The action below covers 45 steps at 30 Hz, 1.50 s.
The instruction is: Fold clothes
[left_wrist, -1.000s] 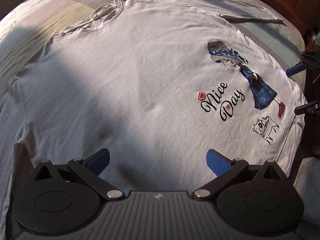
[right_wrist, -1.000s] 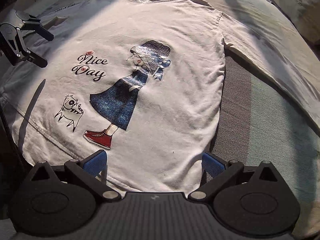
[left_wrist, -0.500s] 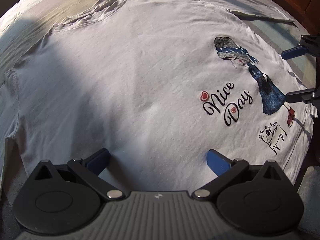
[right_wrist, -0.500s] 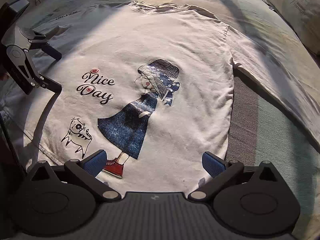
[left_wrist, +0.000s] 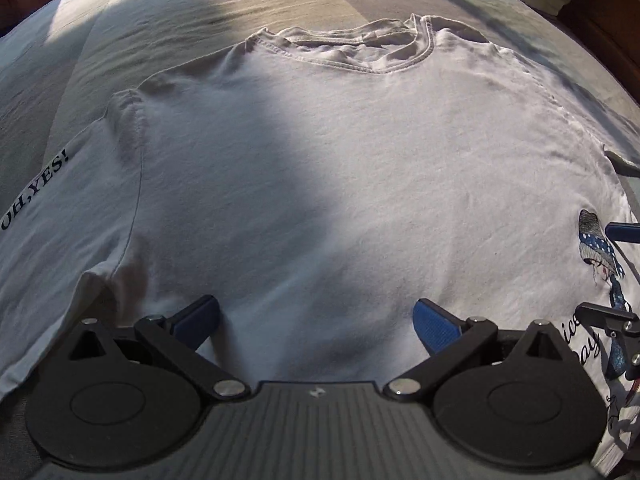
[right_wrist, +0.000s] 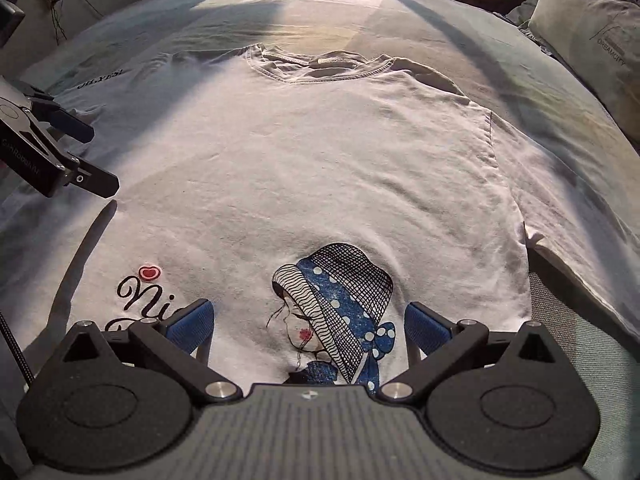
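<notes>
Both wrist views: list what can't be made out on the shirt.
- T-shirt hem: hidden in both views behind each gripper's own body.
- "Nice Day" lettering: lower part covered by the right gripper in its view; in the left view, cut by the frame edge.
- Sleeve text: start clipped at the left view's edge; too small in the right view.
- Left gripper: contact with cloth unclear.

The left gripper (left_wrist: 316, 320) is held with its jaws spread wide, nothing gripped between the blue pads (left_wrist: 430, 322). The right gripper (right_wrist: 308, 322) is likewise held wide apart, with nothing gripped. In the right wrist view, the left gripper (right_wrist: 86, 156) is seen at the left edge, fingers parted.
</notes>
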Each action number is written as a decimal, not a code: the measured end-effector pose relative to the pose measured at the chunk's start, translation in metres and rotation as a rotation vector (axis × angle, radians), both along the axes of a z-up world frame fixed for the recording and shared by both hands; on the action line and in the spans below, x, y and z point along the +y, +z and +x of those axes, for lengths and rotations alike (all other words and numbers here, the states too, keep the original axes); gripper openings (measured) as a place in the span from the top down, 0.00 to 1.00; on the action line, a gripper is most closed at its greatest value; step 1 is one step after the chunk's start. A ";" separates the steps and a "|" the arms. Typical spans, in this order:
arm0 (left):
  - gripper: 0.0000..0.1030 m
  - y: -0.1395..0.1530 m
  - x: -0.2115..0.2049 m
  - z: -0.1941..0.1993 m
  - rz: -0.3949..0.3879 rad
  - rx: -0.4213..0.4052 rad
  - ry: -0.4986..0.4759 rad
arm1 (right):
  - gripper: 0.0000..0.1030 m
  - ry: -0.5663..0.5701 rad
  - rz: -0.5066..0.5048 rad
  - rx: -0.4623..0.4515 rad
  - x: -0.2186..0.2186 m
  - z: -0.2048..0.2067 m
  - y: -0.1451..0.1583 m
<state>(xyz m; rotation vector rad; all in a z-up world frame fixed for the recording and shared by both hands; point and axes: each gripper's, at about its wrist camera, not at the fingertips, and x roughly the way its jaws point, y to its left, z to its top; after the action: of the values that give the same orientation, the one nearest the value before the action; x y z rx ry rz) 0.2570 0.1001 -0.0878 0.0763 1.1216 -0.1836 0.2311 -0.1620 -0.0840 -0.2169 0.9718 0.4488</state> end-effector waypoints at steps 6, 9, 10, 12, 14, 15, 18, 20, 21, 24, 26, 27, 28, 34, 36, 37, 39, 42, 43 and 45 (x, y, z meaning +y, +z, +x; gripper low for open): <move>0.01 -0.005 0.005 0.000 -0.027 -0.033 0.093 | 0.00 -0.016 -0.012 0.019 0.002 0.001 -0.001; 0.01 -0.006 0.004 -0.002 -0.018 -0.052 0.096 | 0.00 -0.010 -0.015 0.032 0.003 0.004 0.000; 0.01 -0.006 0.003 -0.002 -0.013 -0.054 0.096 | 0.00 -0.008 -0.016 0.030 0.003 0.003 0.000; 0.01 -0.005 0.004 0.001 -0.011 -0.036 0.089 | 0.00 -0.009 -0.018 0.026 0.003 0.003 0.000; 0.01 -0.003 0.004 0.005 -0.015 -0.012 0.085 | 0.00 -0.009 -0.019 0.024 0.004 0.002 0.000; 0.01 -0.002 0.005 0.007 -0.019 0.001 0.083 | 0.00 -0.010 -0.019 0.023 0.004 0.002 0.000; 0.01 0.005 0.009 0.015 -0.026 0.012 0.072 | 0.00 -0.011 -0.019 0.019 0.004 0.001 0.000; 0.01 0.011 0.010 0.019 -0.019 -0.002 0.071 | 0.00 -0.012 -0.018 0.014 0.004 0.000 0.000; 0.01 0.014 0.011 0.022 -0.015 -0.009 0.072 | 0.00 -0.013 -0.017 0.012 0.004 0.000 0.000; 0.01 0.021 0.010 0.023 -0.043 0.015 0.079 | 0.00 -0.014 -0.013 0.004 0.004 -0.001 -0.001; 0.01 0.023 0.006 0.016 -0.076 0.029 0.073 | 0.00 -0.015 -0.012 -0.001 0.004 -0.002 0.000; 0.01 0.022 0.003 0.009 -0.077 0.024 0.076 | 0.00 -0.015 -0.011 -0.002 0.004 -0.002 -0.001; 0.01 0.018 0.001 0.005 -0.069 0.031 0.084 | 0.00 -0.015 -0.010 -0.003 0.004 -0.002 -0.001; 0.01 -0.002 -0.003 -0.014 -0.044 0.015 0.142 | 0.00 -0.015 -0.007 -0.009 0.004 -0.003 -0.001; 0.01 -0.003 -0.005 -0.015 -0.025 -0.003 0.143 | 0.00 -0.016 -0.007 -0.012 0.004 -0.004 -0.001; 0.01 -0.003 -0.005 -0.016 -0.024 -0.018 0.148 | 0.00 -0.017 -0.007 -0.013 0.004 -0.004 -0.001; 0.01 -0.004 -0.005 -0.018 -0.016 -0.042 0.149 | 0.00 -0.017 -0.006 -0.016 0.004 -0.005 -0.001; 0.01 -0.005 -0.006 -0.015 -0.007 -0.043 0.169 | 0.00 -0.020 -0.009 -0.015 0.004 -0.005 -0.001; 0.00 -0.005 -0.007 -0.014 0.003 -0.040 0.174 | 0.00 -0.020 -0.010 -0.014 0.005 -0.004 -0.001; 0.00 -0.005 -0.009 -0.012 0.015 -0.036 0.183 | 0.00 -0.020 -0.011 -0.014 0.005 -0.004 -0.001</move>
<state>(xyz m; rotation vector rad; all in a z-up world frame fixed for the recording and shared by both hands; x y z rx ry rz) 0.2452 0.0909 -0.0930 -0.0099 1.0880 -0.0102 0.2269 -0.1571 -0.0846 -0.2197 0.9616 0.4236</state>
